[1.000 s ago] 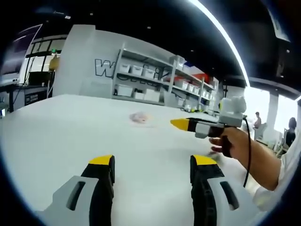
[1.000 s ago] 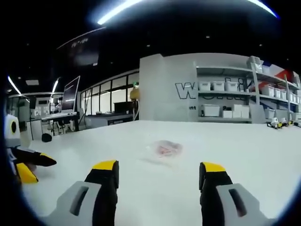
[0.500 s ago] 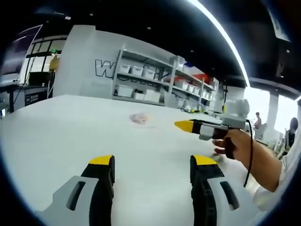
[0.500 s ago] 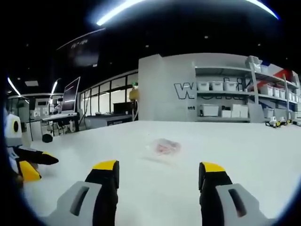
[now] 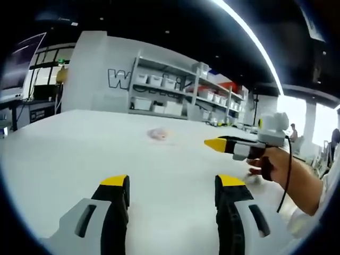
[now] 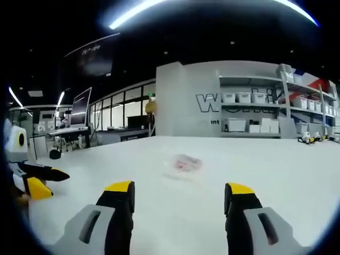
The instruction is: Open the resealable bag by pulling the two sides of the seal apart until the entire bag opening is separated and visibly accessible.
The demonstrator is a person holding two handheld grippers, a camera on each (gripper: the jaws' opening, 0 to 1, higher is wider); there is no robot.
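— So where's the small clear resealable plastic bag with pinkish contents (image 6: 184, 164)?

— Lying flat on the wide white bench (image 5: 69, 154), well ahead of both tools and touching neither. Whether its seal is shut is too small to tell.

— And the jaws?

— The left gripper (image 5: 172, 183) has its yellow-tipped jaws apart and empty. The right gripper (image 6: 179, 191) likewise, spread wide over bare bench.

— What could go wrong?

— Likely the film itself. It looks thin and limp against a smooth top, so a jaw could slide it away instead of catching one lip, or pinch both sides together, leaving nothing to pull apart.
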